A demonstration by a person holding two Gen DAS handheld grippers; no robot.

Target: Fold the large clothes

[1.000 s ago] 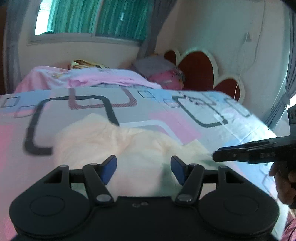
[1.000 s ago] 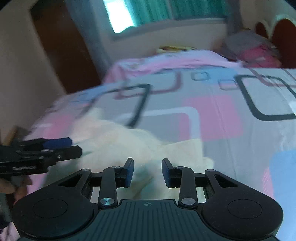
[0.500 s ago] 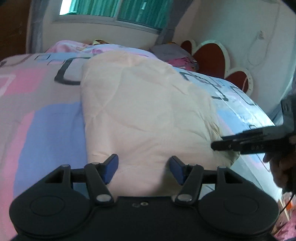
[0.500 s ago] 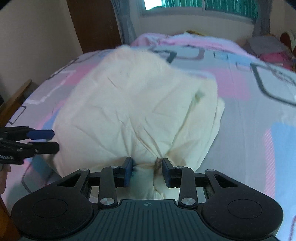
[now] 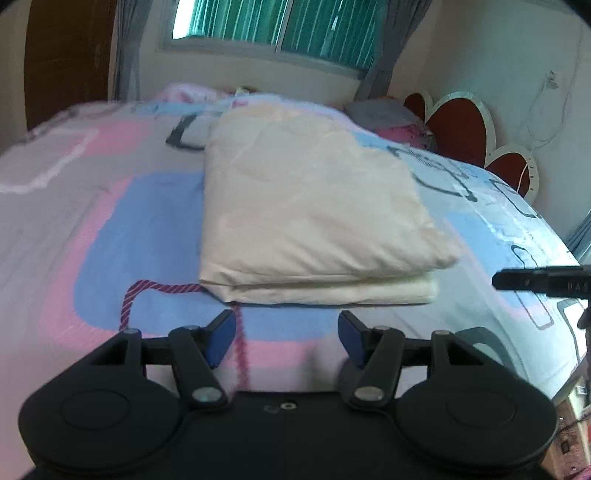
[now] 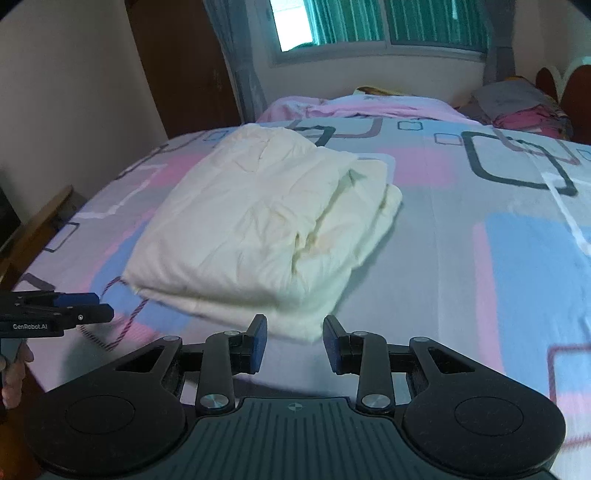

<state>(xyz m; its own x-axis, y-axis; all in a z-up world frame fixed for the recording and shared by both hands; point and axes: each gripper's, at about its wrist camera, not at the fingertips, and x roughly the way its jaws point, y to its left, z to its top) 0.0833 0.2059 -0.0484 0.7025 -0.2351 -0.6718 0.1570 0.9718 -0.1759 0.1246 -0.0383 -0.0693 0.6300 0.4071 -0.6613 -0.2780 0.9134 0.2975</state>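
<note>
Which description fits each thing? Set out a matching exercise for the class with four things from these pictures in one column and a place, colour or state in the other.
Things:
1. cream garment
2. bedsheet
3. headboard
4. left gripper

Descriptions:
a. heart-shaped, dark red
b. jaws apart, nothing between them
c. folded, lying on the bed
d. pink, blue and grey patches

Pairs: 1-c, 2-d, 3-a, 4-b

I look across a bed with a sheet of pink, blue and grey squares. Behind it a window with green blinds glows, grey curtains beside it. A heart-shaped headboard meets the cream wall.
</note>
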